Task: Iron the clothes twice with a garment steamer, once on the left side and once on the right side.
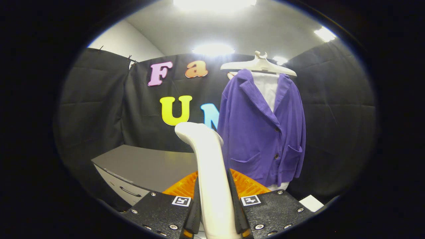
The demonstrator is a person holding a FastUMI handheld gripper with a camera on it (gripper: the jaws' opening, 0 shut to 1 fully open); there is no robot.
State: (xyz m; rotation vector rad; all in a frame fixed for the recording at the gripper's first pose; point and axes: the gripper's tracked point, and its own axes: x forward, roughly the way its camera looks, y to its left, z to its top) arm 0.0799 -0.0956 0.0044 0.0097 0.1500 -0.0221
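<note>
Gripper view: the gripper [216,199] has its jaws pinching the white handle of the garment steamer [207,166], one finger pressed on each side of it. The steamer rises between the fingers and its head curves over at the top, just short of the garment.

Task object: a purple jacket [262,132] over a white shirt [268,84] hangs on a pale hanger [259,64] against the black booth wall, beyond the fingers and a little to the right of the steamer head.

Progress, as a judgement: the steamer is picked up and held, but its head is not touching the fabric, so neither the left pass nor the right pass looks begun. Both strokes appear to be left. No steam is visible.

Surroundings: a grey cabinet [146,166] with a drawer handle stands to the left, its top surface bare where visible. Something orange and ribbed [245,186] lies just behind the fingers; what it is, I cannot tell. A small white object [311,202] sits low to the right.

Obstructions: nothing stands between steamer head and jacket. The cabinet is well apart from the garment.
</note>
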